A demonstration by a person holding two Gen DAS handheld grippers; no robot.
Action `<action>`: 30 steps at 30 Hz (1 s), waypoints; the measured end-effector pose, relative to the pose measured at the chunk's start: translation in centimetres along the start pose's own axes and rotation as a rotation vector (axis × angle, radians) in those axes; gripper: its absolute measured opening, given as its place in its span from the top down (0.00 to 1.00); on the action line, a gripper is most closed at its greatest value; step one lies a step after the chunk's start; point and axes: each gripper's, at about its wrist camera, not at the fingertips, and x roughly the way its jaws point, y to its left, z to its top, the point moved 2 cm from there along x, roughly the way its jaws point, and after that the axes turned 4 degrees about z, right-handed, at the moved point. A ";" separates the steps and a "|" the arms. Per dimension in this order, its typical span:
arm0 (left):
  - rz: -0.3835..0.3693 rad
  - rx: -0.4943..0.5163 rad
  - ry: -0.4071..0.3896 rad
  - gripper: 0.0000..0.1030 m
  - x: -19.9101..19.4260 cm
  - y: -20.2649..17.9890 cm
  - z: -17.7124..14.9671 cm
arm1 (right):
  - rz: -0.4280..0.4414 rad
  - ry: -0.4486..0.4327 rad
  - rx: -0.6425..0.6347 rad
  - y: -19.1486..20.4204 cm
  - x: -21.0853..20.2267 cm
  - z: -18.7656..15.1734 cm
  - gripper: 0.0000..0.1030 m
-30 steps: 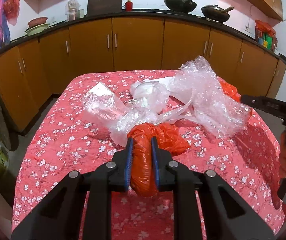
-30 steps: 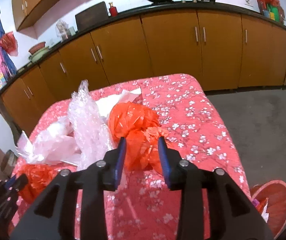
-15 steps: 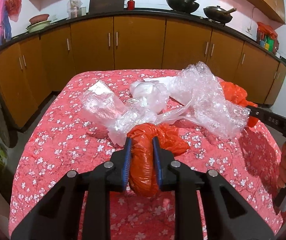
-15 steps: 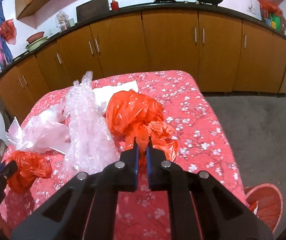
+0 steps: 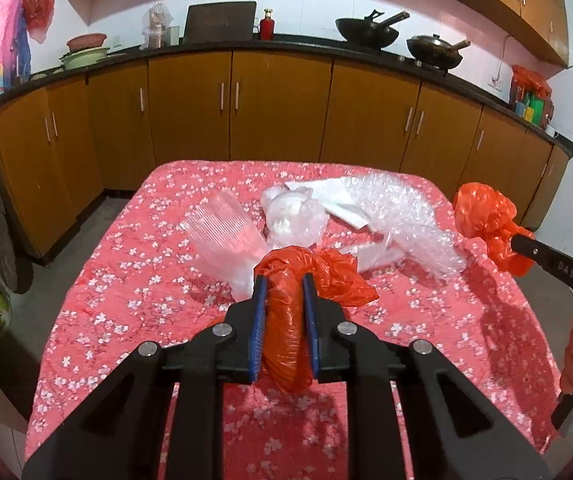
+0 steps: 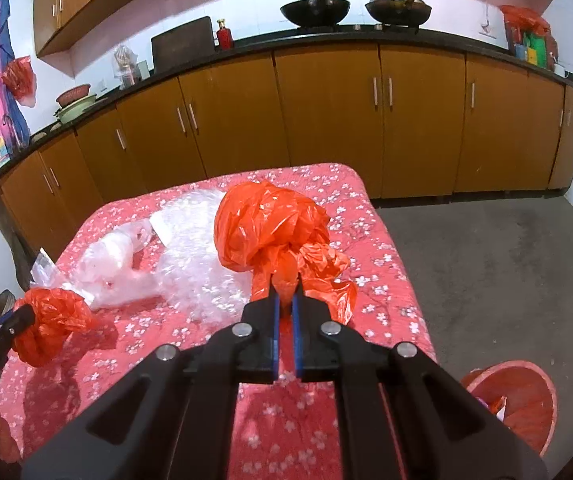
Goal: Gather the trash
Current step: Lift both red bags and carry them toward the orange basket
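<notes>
Our left gripper [image 5: 283, 296] has its jaws clamped across the middle of a crumpled orange bag [image 5: 286, 320], the blue pads squeezing it into a thick roll just above the table [image 5: 118, 280]. Our right gripper [image 6: 285, 300] is nearly closed, pinching only the twisted neck of a second orange bag [image 6: 266, 228], whose bulk hangs clear of the cloth. To do this well, we judge we should keep both grips firm, lift clear of the clutter, and carry towards the red bin [image 6: 526, 408] on the floor to our right, watching that thin neck for slipping. We count two orange bags, one sheet of bubble wrap [image 5: 402, 216], one clear ribbed cup [image 5: 222, 232], one crumpled clear bag [image 5: 292, 216], one white paper [image 5: 338, 202].
</notes>
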 end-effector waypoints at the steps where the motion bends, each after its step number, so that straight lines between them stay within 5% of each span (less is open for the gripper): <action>1: 0.000 0.001 -0.007 0.83 -0.3 -0.1 0.2 | 0.001 -0.008 -0.002 0.0 -0.6 0.1 0.94; 13: -0.034 0.020 -0.084 0.83 -3.8 -3.4 2.0 | 0.000 -0.099 0.003 -1.2 -7.3 0.8 0.94; 30: -0.141 0.086 -0.113 0.83 -5.9 -12.9 2.0 | -0.077 -0.176 0.060 -7.3 -15.7 -1.7 0.94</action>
